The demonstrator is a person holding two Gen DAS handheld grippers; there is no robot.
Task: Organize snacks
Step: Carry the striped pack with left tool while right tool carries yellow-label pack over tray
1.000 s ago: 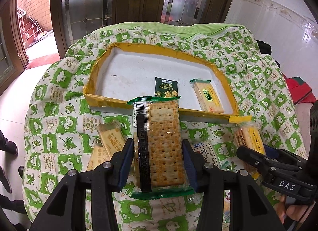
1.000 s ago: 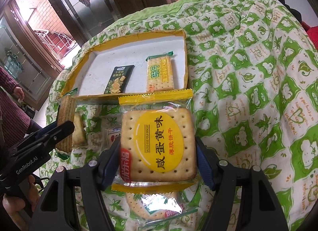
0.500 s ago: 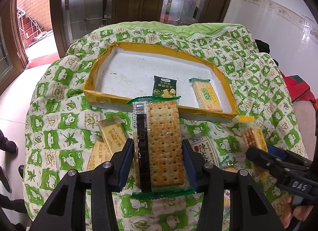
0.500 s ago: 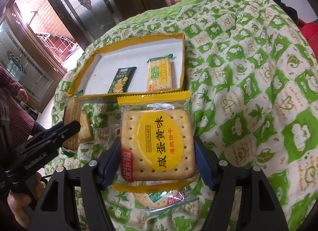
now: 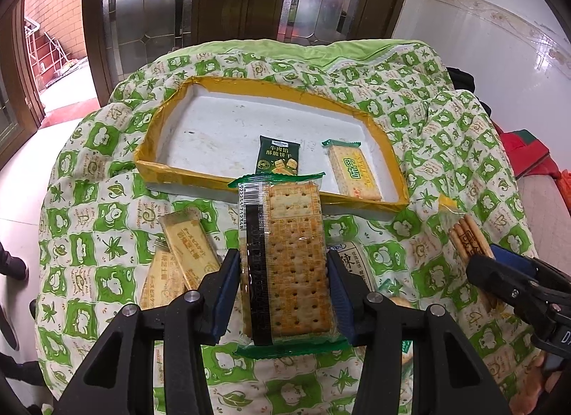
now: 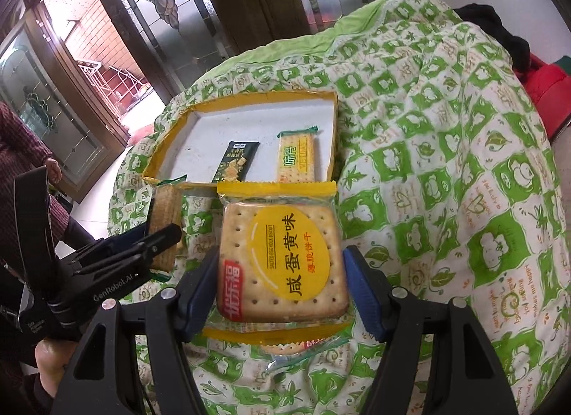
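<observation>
Left gripper [image 5: 283, 272] clamps a long cracker pack [image 5: 285, 258]; right gripper [image 6: 282, 283] clamps a square salted egg yolk biscuit pack [image 6: 282, 261]. Beyond both, on the green quilt [image 6: 446, 165], the yellow-rimmed tray [image 5: 228, 86] holds a dark snack packet [image 5: 278, 159] beside a yellow cracker pack [image 5: 353, 172]

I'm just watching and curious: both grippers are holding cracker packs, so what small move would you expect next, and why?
Probably carry the packs forward over the tray. The left gripper holds a long cracker pack, the right gripper a square yellow pack, both short of the tray's near rim, where two packs already lie.
</observation>
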